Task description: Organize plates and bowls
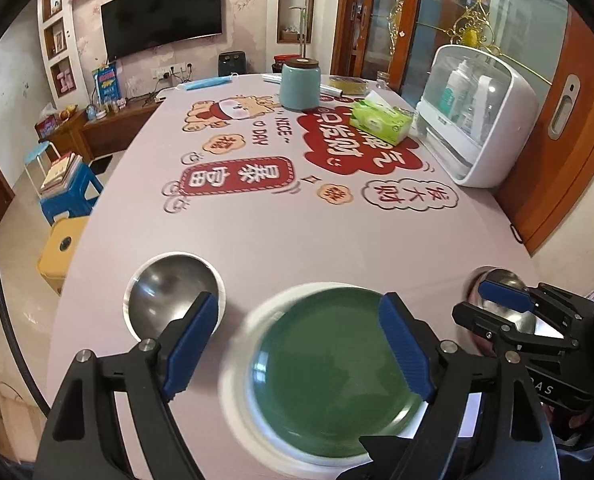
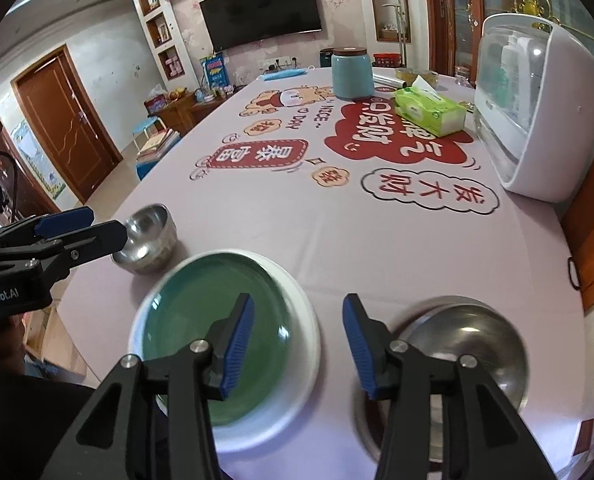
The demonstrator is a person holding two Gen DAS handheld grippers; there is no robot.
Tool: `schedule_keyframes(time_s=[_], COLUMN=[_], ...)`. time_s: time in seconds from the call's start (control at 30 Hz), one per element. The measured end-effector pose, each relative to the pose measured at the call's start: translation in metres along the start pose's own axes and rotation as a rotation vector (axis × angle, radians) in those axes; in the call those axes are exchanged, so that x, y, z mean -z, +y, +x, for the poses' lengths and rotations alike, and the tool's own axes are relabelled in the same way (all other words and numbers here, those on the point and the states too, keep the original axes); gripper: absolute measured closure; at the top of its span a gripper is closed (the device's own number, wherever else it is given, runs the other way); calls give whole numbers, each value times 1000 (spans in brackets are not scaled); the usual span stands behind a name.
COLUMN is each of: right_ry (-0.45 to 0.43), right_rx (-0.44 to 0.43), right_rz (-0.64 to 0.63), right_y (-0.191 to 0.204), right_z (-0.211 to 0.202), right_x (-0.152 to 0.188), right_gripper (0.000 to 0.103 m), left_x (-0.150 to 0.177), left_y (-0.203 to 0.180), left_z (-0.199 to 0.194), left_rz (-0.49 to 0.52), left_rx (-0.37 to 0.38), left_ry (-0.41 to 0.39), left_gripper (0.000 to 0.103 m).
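Note:
A green plate (image 1: 329,364) lies stacked on a white plate (image 1: 237,392) at the table's near edge; both also show in the right wrist view, green plate (image 2: 201,320), white plate (image 2: 297,312). A steel bowl (image 1: 173,296) stands left of them, and it shows in the right wrist view (image 2: 149,240). A second steel bowl (image 2: 469,344) stands right of them; it shows in the left wrist view (image 1: 501,280). My left gripper (image 1: 297,340) is open above the plates' left part. My right gripper (image 2: 299,344) is open and empty between the plates and the right bowl.
On the pink printed tablecloth (image 1: 257,220), far side: a teal canister (image 1: 299,84), a green tissue pack (image 1: 379,120), a white cabinet with bottles (image 1: 477,116). A face mask (image 1: 205,83) lies at the far edge. Stools (image 1: 69,192) stand left of the table.

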State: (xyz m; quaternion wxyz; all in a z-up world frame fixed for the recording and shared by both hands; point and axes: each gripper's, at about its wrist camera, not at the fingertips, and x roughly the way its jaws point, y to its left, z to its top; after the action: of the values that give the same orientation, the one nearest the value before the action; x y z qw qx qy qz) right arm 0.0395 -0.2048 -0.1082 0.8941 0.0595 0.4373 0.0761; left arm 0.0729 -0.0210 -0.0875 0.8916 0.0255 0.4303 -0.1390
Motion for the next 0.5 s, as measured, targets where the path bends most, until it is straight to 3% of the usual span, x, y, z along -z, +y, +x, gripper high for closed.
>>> schedule_keyframes(time_s=[0.5], right_ry=[-38], right_rx=[23], right_rz=[112], right_y=[80], right_z=[38], right_x=[-2], right_gripper=[52], left_x=[-6], left_y=[90], left_z=[14], left_rz=[106], left_rx=[37], left_ry=[46], left_gripper=[20])
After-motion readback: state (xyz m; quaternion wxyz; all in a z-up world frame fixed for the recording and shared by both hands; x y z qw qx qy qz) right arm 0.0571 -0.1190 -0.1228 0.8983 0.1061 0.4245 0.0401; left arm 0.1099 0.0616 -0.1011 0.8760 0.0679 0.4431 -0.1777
